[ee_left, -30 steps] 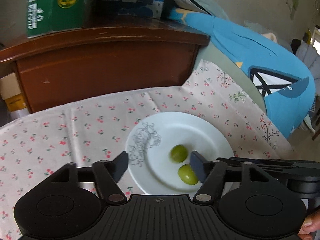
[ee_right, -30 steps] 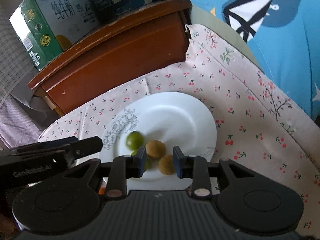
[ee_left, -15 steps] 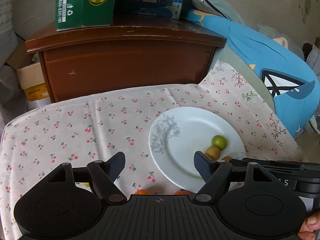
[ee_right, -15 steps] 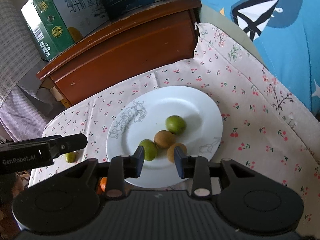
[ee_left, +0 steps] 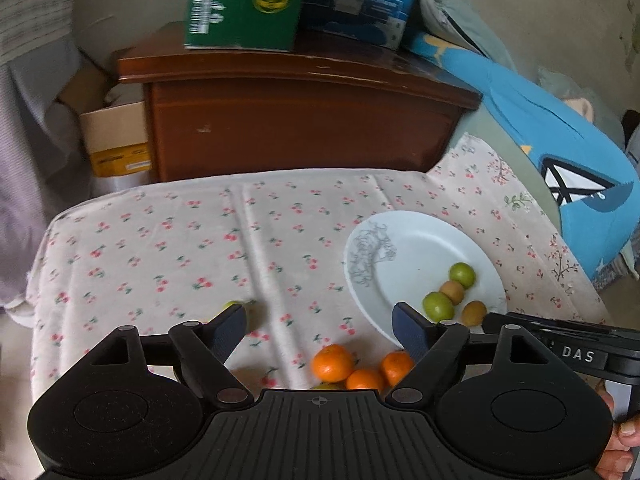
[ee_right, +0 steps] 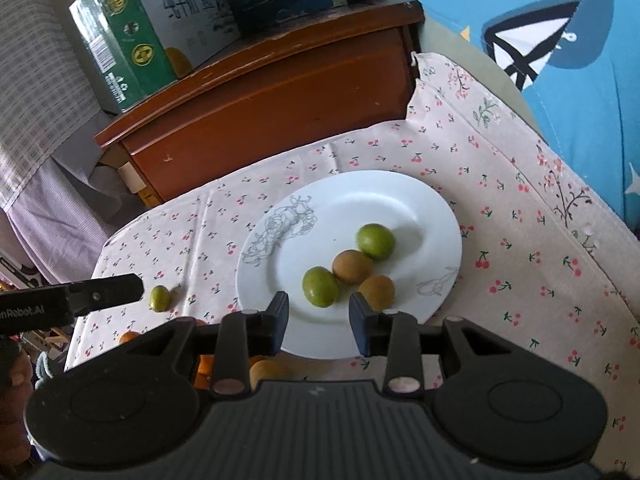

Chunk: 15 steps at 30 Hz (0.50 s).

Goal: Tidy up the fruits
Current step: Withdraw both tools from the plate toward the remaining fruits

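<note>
Counting fruit first, we saw a white plate (ee_right: 420, 208) with a grey flower sketch on its rim, sitting on the cherry-print cloth (ee_left: 160, 248). On the plate lay four small fruits: two glossy green ones (ee_right: 375, 241) and two dull brown ones (ee_right: 352, 266), bunched toward the near rim, touching or nearly so. All were roundish ovals; the nearer green one (ee_right: 320, 286) lay with its long axis running toward the far left of the plate. Off the plate we counted one more green fruit (ee_right: 160, 298) alone on the cloth to the left, plus three oranges (ee_left: 332, 362) clustered just beside the plate's near edge. Left gripper (ee_left: 319, 326) had just been opening, fingers wide, nothing between them. Right gripper (ee_right: 319, 316) stood narrow, nothing clamped, above the plate's near rim.
</note>
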Available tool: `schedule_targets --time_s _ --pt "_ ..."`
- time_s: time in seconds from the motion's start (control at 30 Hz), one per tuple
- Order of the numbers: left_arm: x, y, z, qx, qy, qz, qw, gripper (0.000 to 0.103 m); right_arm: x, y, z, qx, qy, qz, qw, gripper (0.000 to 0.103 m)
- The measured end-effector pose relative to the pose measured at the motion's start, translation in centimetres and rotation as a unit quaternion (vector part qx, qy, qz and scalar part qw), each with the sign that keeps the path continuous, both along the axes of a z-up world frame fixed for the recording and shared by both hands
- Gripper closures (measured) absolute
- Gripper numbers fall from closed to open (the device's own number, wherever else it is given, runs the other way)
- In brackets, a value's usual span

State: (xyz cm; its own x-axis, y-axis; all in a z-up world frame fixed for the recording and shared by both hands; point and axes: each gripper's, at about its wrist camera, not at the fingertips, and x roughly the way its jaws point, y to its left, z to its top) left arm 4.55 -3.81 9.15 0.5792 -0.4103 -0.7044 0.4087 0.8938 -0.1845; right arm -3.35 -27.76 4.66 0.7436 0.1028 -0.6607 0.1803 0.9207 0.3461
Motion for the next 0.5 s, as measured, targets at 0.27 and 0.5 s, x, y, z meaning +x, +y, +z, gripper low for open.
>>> schedule_targets --time_s 0.27,0.5 --pt "-0.3 3.9 -0.1 -0.01 0.008 0.048 0.9988 0.022 -1.3 1.0 0.3 0.006 -0.005 0.006 1.0 0.067" --pt "-0.6 6.8 -1.0 -0.012 0.018 0.086 0.9961 0.022 -3.3 2.7 0.2 0.018 -0.01 0.013 1.0 0.066"
